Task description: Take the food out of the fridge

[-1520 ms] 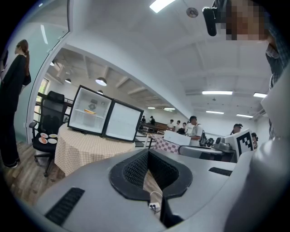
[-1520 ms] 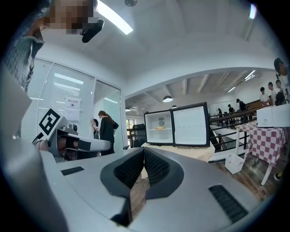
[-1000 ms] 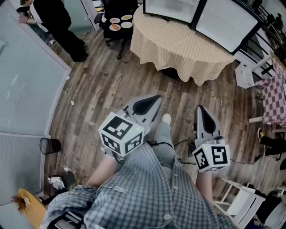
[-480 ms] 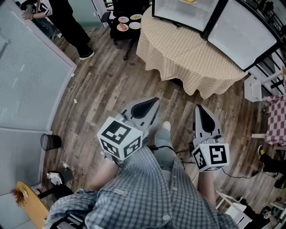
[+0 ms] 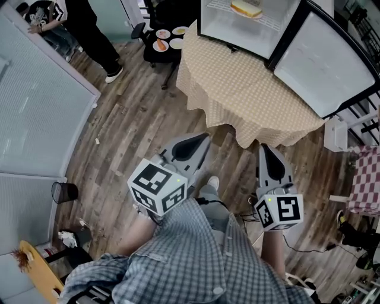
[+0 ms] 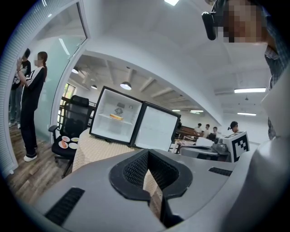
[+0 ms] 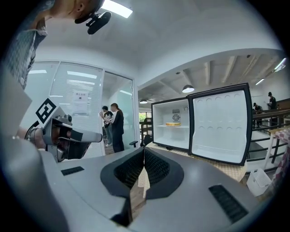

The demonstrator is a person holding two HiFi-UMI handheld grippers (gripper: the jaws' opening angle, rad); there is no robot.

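A small white fridge stands open on a round table with a beige checked cloth; its door swings out to the right. A flat yellow piece of food lies on the fridge's shelf, and shows too in the left gripper view and the right gripper view. My left gripper and right gripper are held side by side over the wood floor, short of the table's near edge. Both point toward the fridge, shut with nothing in them.
A black office chair carrying small plates stands left of the table. People stand at the far left by a frosted glass wall. A black bin is on the floor at left, a white chair at right.
The table and open fridge have come closer and the food has come into the head view. Both grippers have travelled forward together, still shut.
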